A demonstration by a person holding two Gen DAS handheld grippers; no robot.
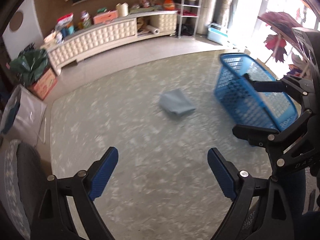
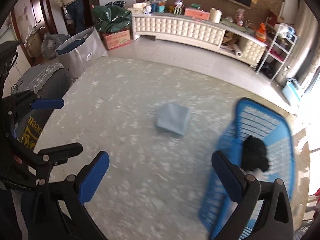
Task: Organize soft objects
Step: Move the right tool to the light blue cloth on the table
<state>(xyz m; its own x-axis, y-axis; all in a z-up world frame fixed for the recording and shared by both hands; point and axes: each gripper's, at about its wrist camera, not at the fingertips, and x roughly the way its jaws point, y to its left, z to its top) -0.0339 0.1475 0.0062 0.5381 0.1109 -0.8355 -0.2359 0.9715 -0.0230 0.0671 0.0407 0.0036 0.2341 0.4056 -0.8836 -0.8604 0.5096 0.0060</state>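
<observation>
1. The left gripper (image 1: 162, 175) hovered over the mottled table (image 1: 140, 140), fingers spread and empty.
2. A folded light-blue cloth (image 1: 177, 105) lay on the table, left of the blue basket (image 1: 236, 92) and apart from it.
3. Only the right wrist view showed a black soft item (image 2: 255, 154) inside the basket.
4. The right gripper (image 2: 160, 177) hung near the basket, fingers spread, holding nothing.

The folded cloth (image 1: 177, 105) looks soft, matt and pale blue, lying on a table (image 1: 140, 160) with a smooth, mottled grey, faintly glossy top. The basket (image 1: 254, 94) is perforated blue plastic, and the fingers (image 1: 104, 174) carry ribbed, matt blue pads on black plastic arms.
</observation>
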